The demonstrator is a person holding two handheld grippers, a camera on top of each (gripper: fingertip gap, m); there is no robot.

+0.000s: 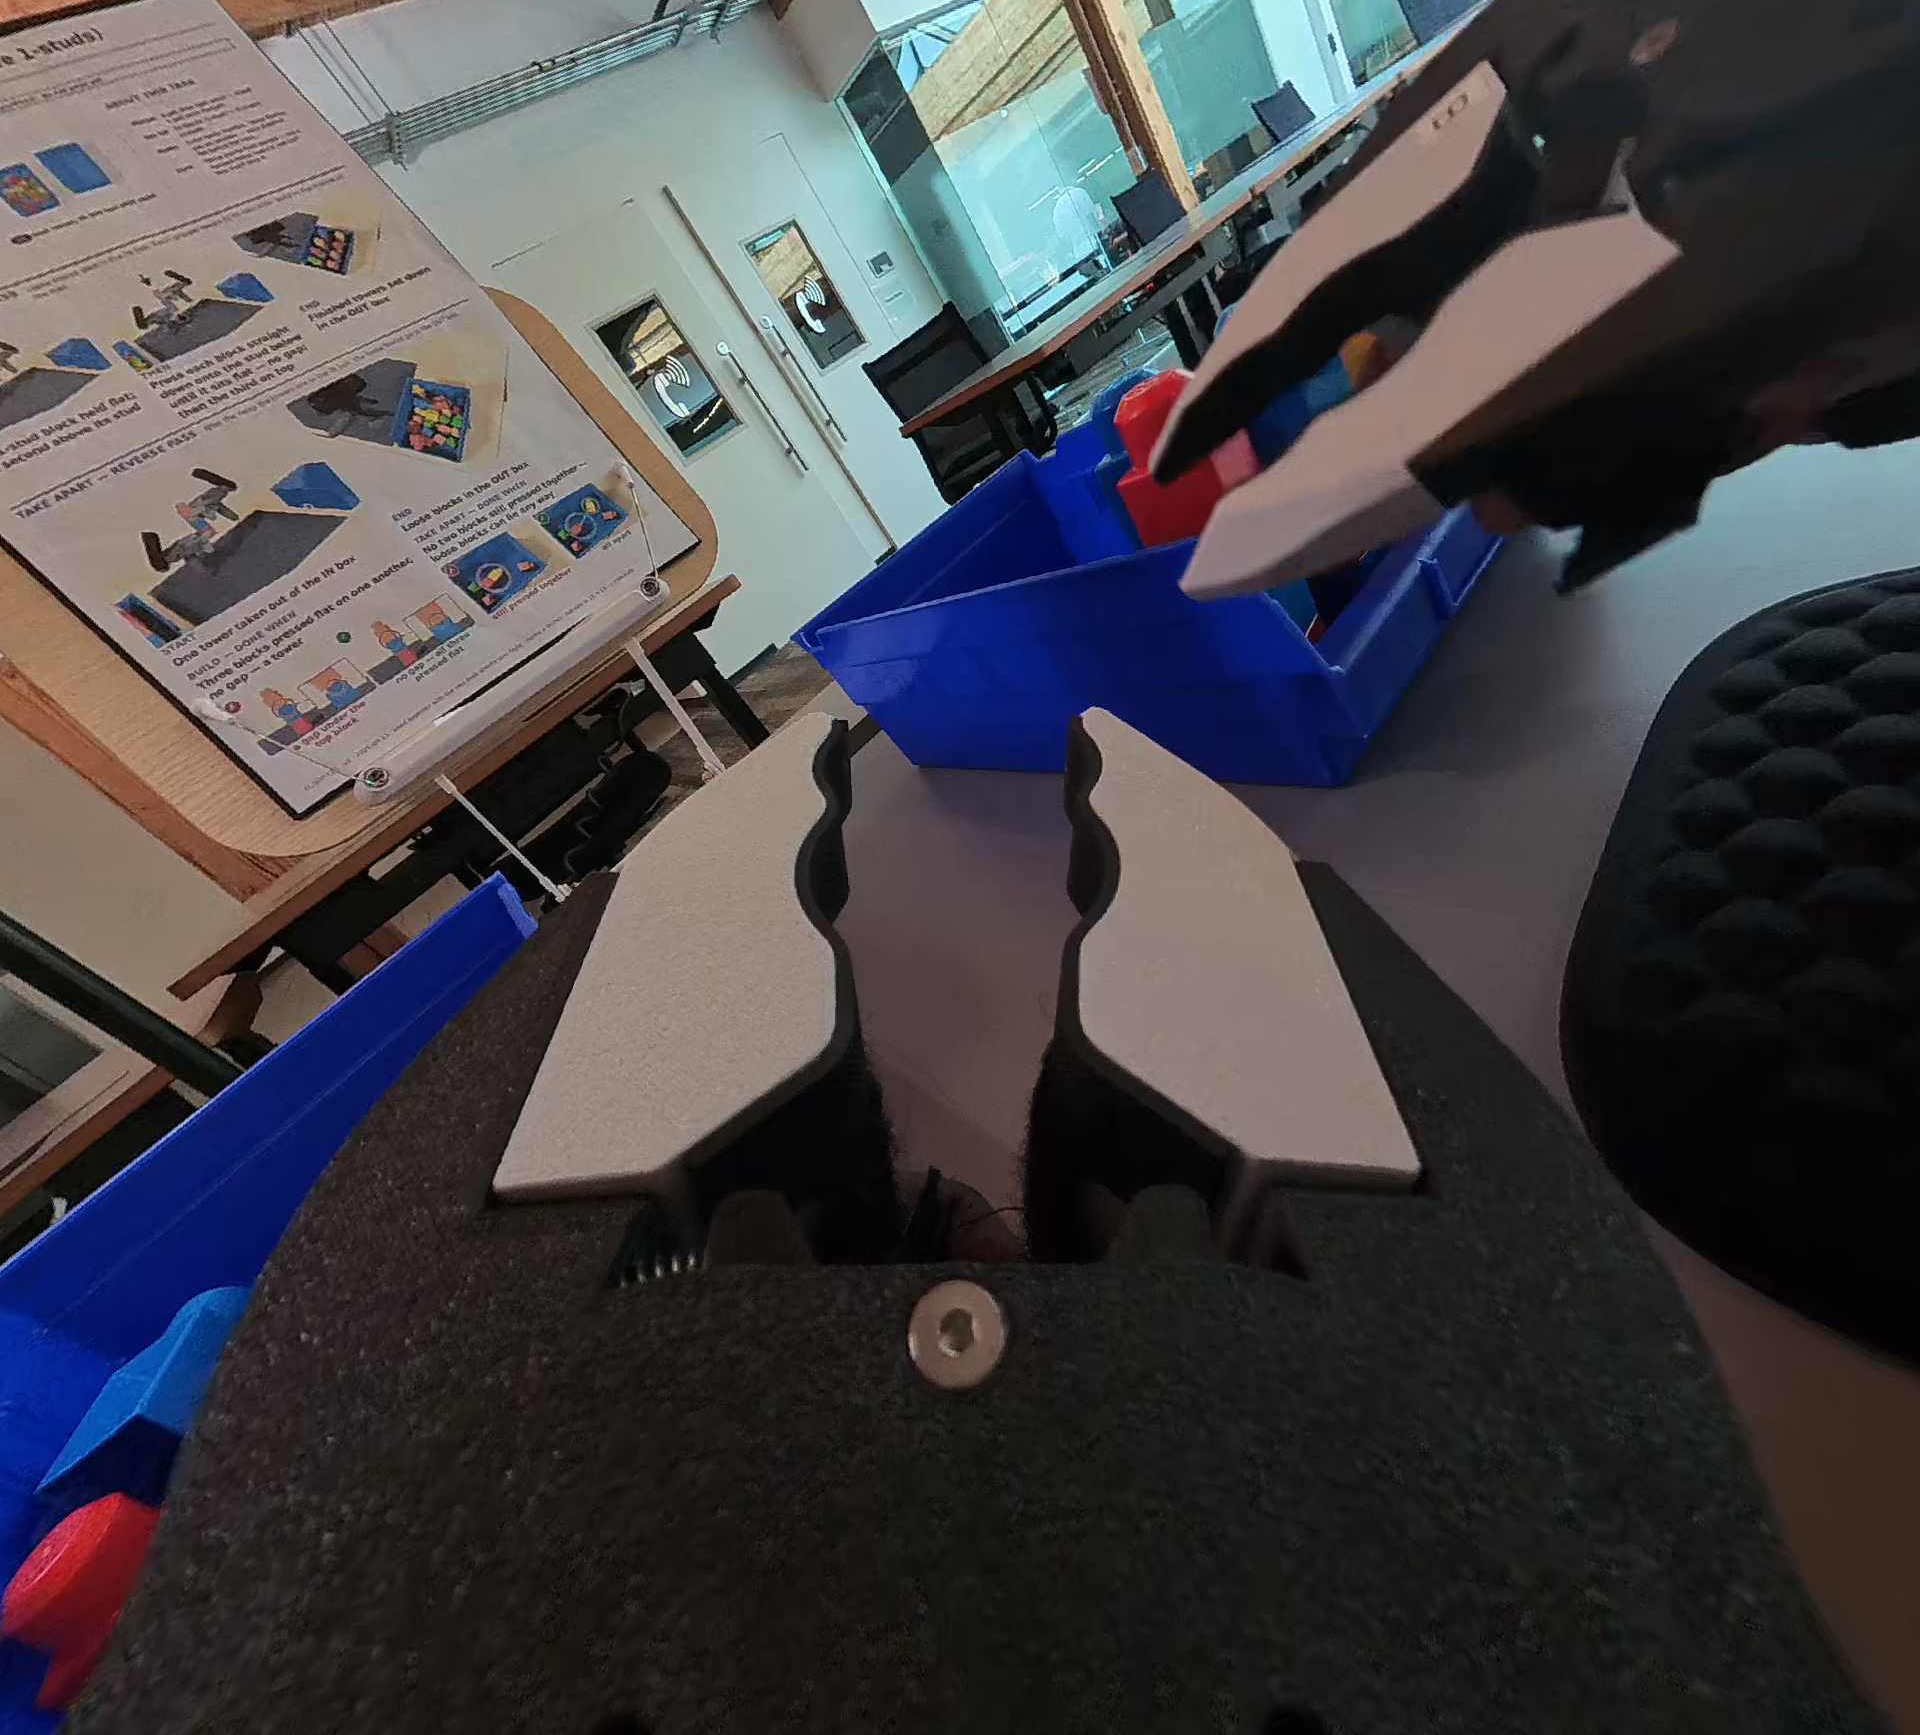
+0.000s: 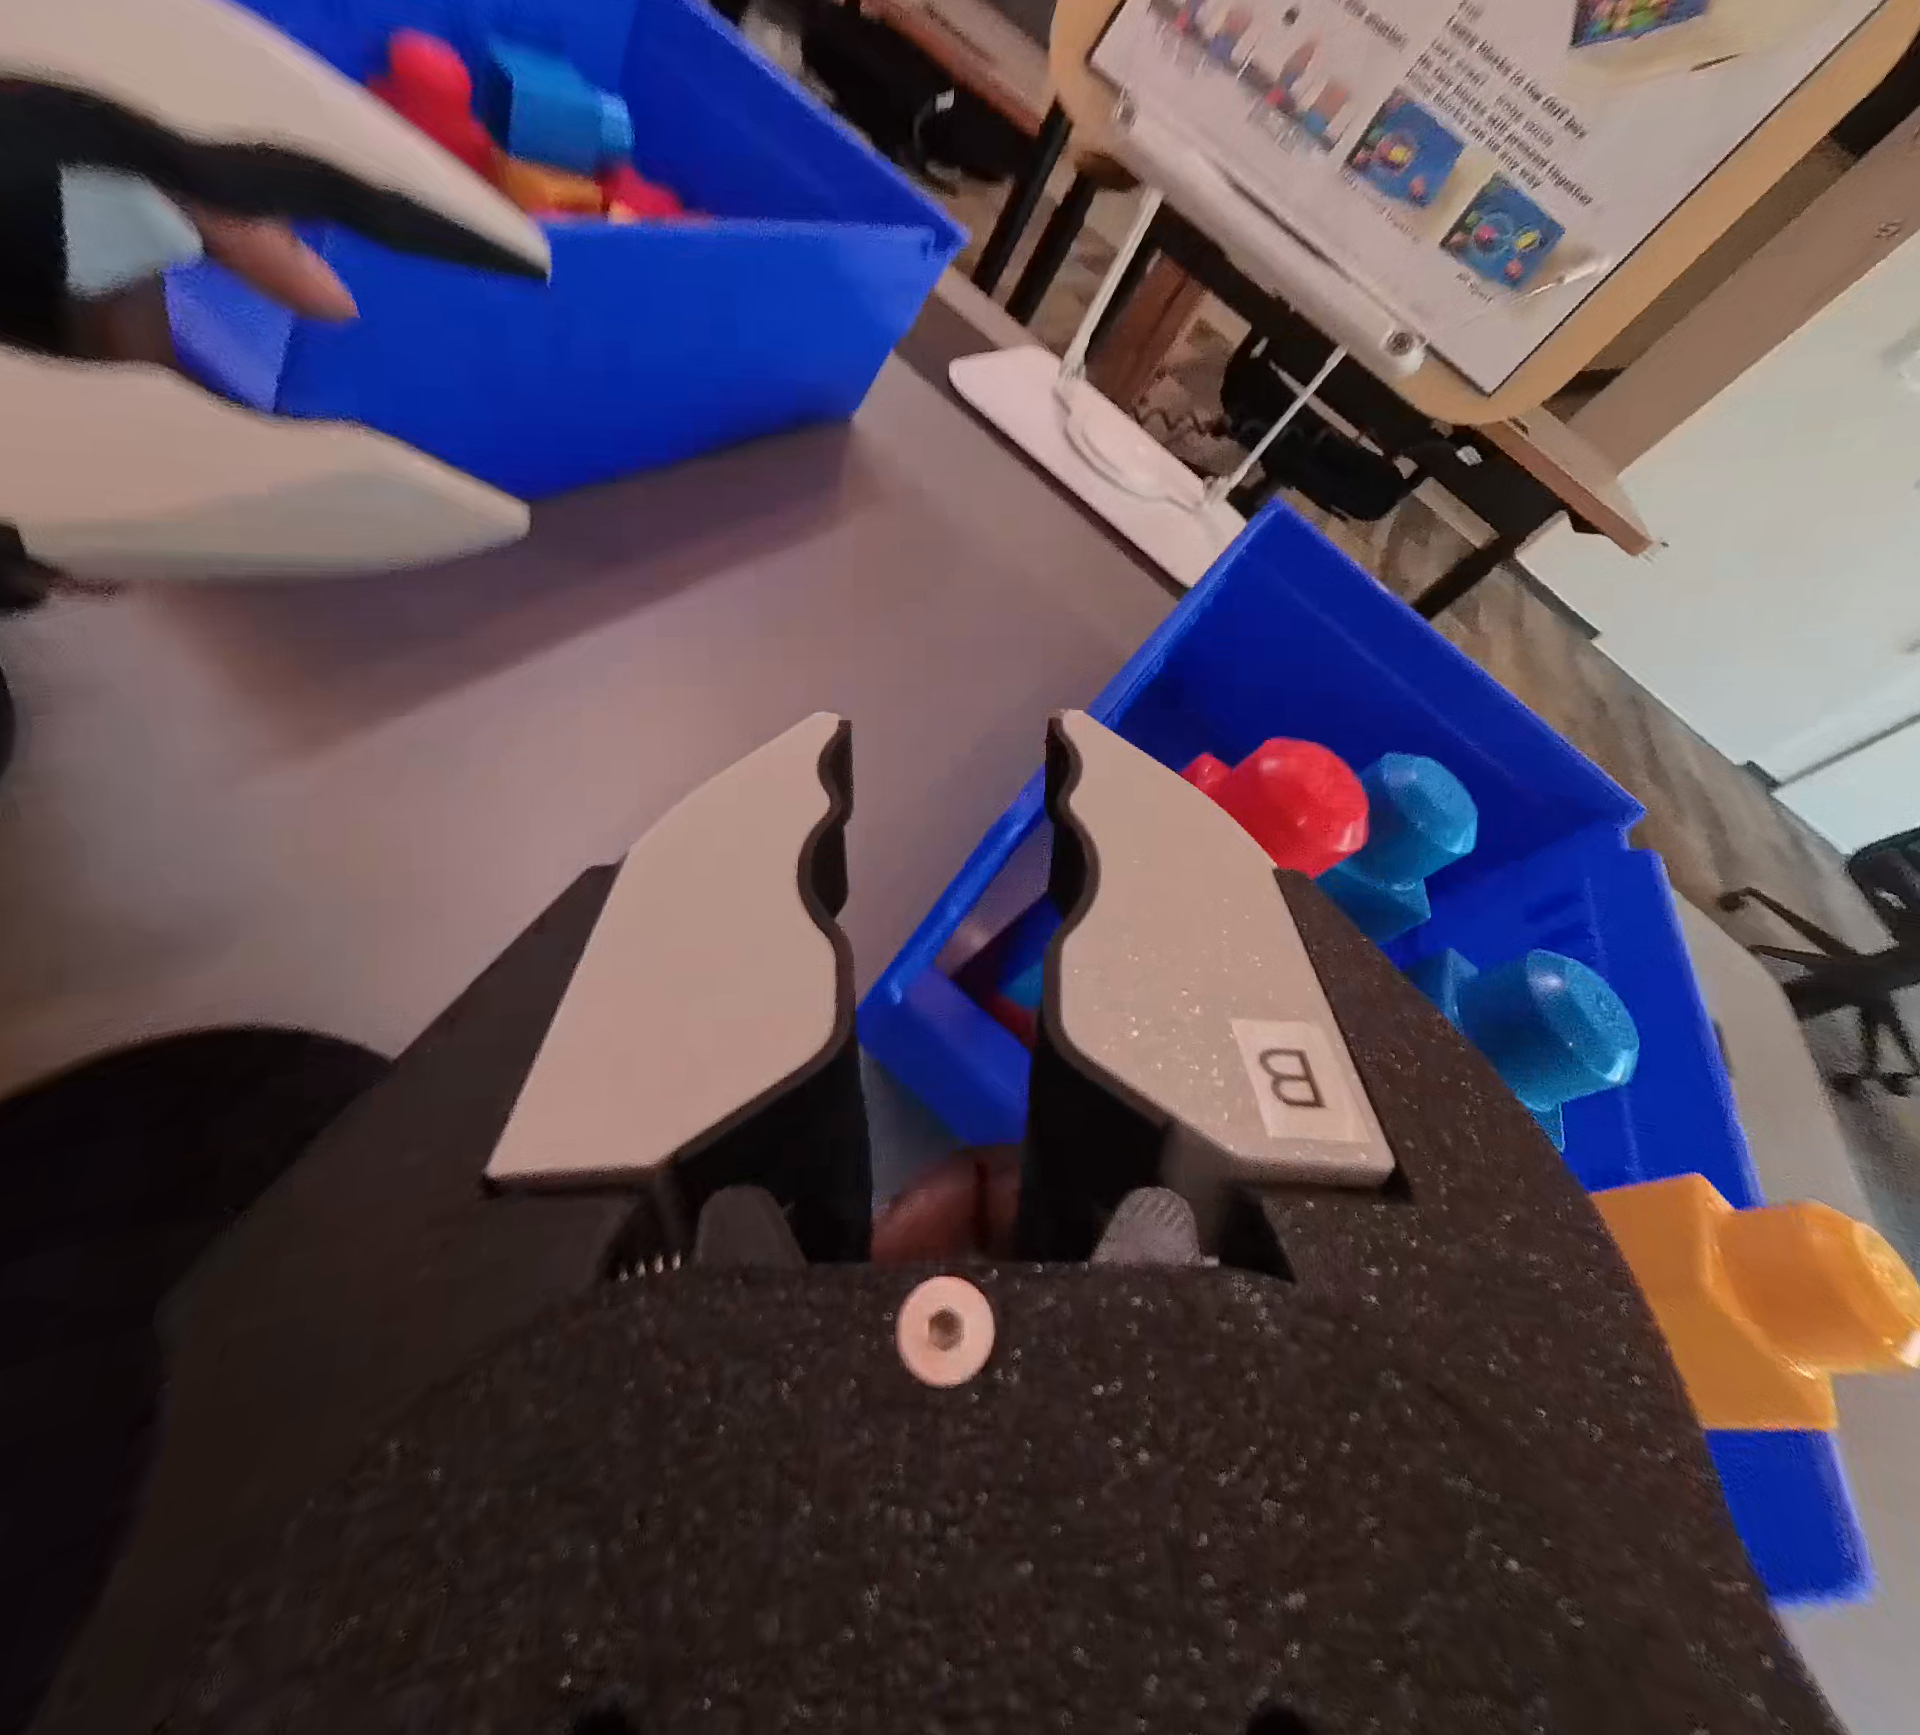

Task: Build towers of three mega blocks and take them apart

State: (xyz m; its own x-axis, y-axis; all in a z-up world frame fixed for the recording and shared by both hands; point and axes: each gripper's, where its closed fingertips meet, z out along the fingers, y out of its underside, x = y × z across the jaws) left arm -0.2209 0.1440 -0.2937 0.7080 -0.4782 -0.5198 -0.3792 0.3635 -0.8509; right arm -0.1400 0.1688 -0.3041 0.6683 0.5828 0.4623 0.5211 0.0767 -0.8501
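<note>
Right now both claws are empty and parted to a moderate gap, so the coming move is a pick from one of two blue bins. From its own wrist view, the right gripper (image 2: 948, 740) hovers at the near-left corner of the right bin (image 2: 1351, 636); the loose blocks lie just ahead and to the right of its tips. A red block (image 2: 1304, 797) sits nearest, touching a blue block (image 2: 1418, 818) beside it, with a second blue block (image 2: 1548, 1031) lower down and an orange block (image 2: 1766, 1301) showing at the gripper's right edge; whether that one is inside the bin is hard to tell. They lie on their sides, studs and long axes pointing up and to the right, away from the claw. The left gripper (image 1: 951, 735) hovers over bare table, with the other bin (image 1: 156, 1186) just off its left side and a red block (image 1: 73, 1581) of that bin's load at the lower left corner. Judging by these positions, the right gripper is far nearer to a pick, and it would probably need to swing right and dip over the bin wall. Both bins stand on a smooth grey table (image 1: 1455, 812) with a black textured mat (image 1: 1766, 906) at its near edge. An instruction board (image 1: 260, 397) stands behind it in an office of glass partitions, desks and timber beams.
</note>
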